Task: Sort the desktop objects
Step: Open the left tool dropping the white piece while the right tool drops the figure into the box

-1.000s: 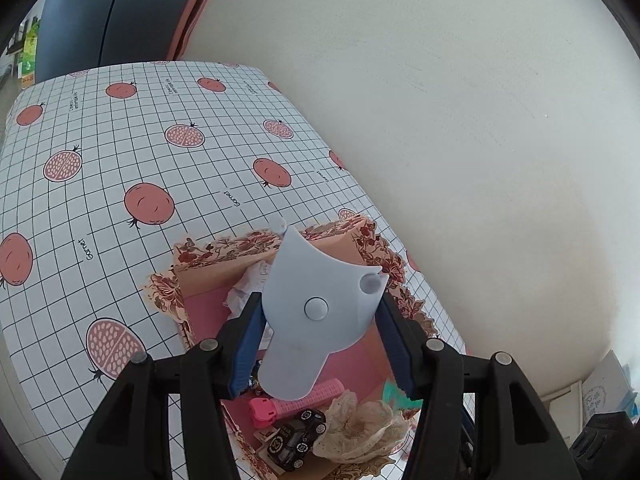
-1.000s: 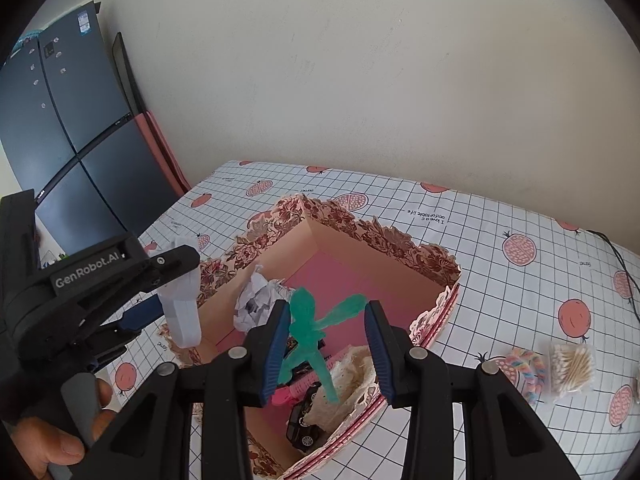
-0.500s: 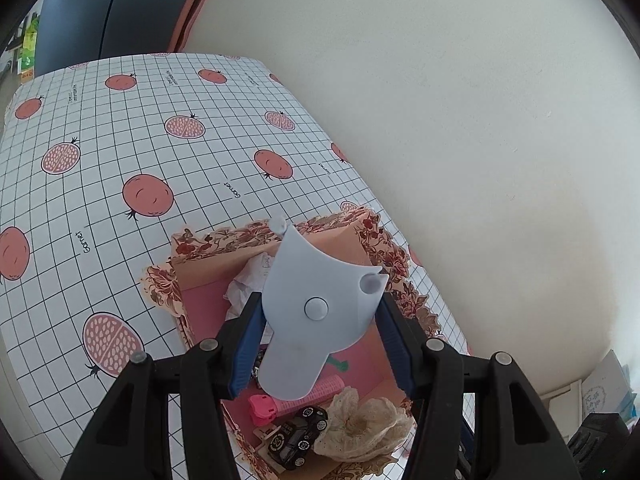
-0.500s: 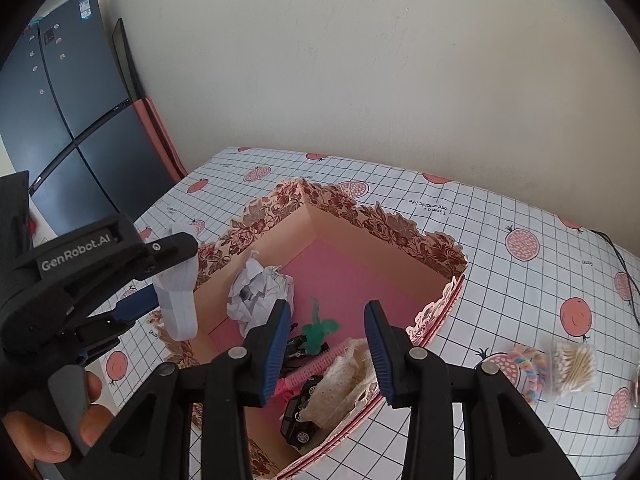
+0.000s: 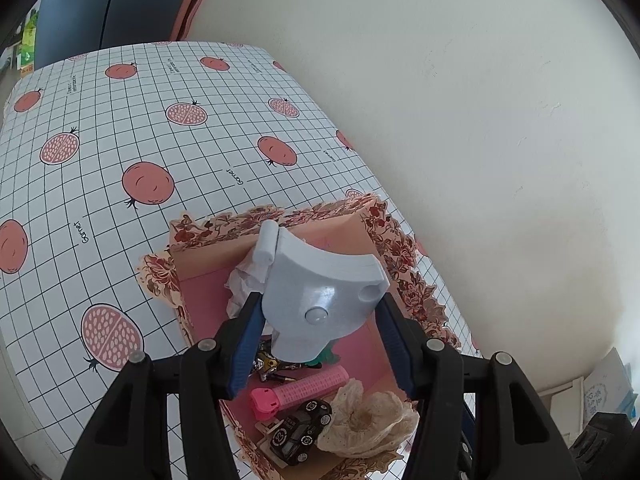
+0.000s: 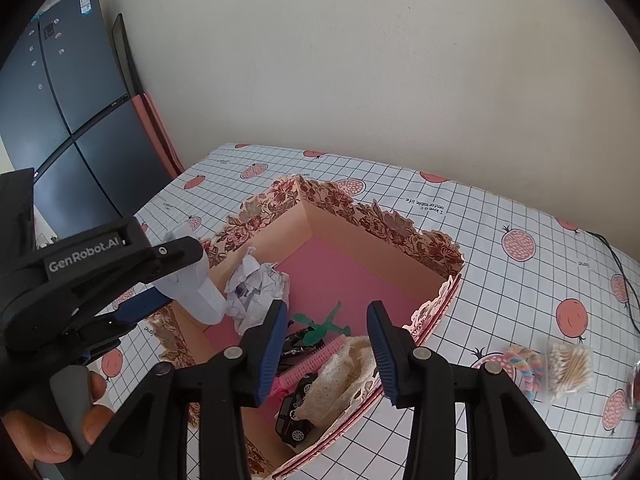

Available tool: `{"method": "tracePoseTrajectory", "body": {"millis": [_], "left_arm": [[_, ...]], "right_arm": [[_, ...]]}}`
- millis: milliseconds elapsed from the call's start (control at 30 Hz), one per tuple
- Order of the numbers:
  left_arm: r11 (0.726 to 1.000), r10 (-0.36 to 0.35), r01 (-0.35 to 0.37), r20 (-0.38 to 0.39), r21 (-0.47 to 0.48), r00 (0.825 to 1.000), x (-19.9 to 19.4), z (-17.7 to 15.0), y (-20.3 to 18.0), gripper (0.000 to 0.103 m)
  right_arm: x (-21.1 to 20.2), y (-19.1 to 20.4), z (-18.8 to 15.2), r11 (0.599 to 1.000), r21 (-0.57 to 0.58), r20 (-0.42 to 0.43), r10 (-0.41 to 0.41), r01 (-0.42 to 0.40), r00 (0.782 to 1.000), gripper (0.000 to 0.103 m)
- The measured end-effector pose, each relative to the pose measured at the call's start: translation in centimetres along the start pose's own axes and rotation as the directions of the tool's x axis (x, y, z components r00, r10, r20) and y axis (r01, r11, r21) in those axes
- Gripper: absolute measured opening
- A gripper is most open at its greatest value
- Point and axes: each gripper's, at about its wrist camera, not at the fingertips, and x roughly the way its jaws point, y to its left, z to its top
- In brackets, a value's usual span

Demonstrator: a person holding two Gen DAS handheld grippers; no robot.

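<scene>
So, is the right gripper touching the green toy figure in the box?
Apart. The right wrist view shows the right gripper open and empty, with the green toy figure lying on the box floor below.

**Room and surroundings**

We see a plain off-white wall point(image 6: 360, 60) running behind the table, matte and evenly lit by soft daylight, with no hard shadows. The table carries a white cloth point(image 5: 120, 128) printed with a black grid and red pomegranates, plus small lettering. At the far end stands a dark blue-grey multi-door refrigerator point(image 6: 68, 120) with small stickers on its upper doors. A pink-edged panel point(image 6: 154, 128) leans between refrigerator and wall. A black cable point(image 6: 618, 264) trails over the cloth's edge. Low beside the table sits a white box point(image 5: 604, 392), blurred.
</scene>
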Motion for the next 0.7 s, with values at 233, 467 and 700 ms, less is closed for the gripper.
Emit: {"method": "tracePoseTrajectory", "body": {"millis": [233,467,700], "left_arm": [[1.0,0.007,-0.007,0.008,0.0,1.0,-0.25,-0.01,-0.07,0.073],[1.0,0.012,-0.012,-0.01,0.003,1.0,0.15,-0.1,-0.18,0.077],[1.0,0.02,-0.02,-0.021,-0.004,1.0,0.37,-0.11,-0.05,0.084]], "right_arm": [[0.04,-0.11,-0.03,1.0,0.005,-0.001,-0.008,0.008,1.0,0.057],[0.07,-0.28,-0.05,1.0,0.016,-0.001,-0.008,0.008,1.0,0.06],[0.14,-0.63,-0.03,0.999,0.033,-0.006,-0.022,0.022,1.0,0.072]]}}
